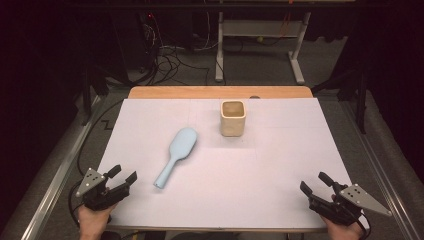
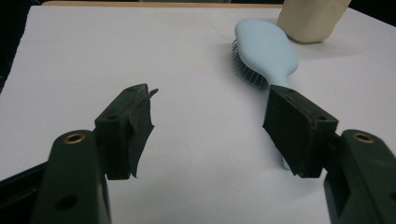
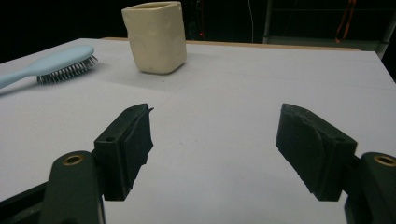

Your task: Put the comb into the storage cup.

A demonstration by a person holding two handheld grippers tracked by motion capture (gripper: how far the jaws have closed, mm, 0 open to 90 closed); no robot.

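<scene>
Your left gripper (image 1: pixel 122 176) rests at the desk's (image 1: pixel 280 165) near left corner, jaws spread and empty; your right gripper (image 1: pixel 315 182) mirrors it at the near right corner, equally wide. No writing is readable on anything. The pale blue hairbrush (image 1: pixel 176 154) lies bristles down at mid-desk, handle toward you. Your gripper views reveal its bristles (image 2: pixel 247 73). Beyond stands an upright cream square cup (image 1: pixel 233 118).
</scene>
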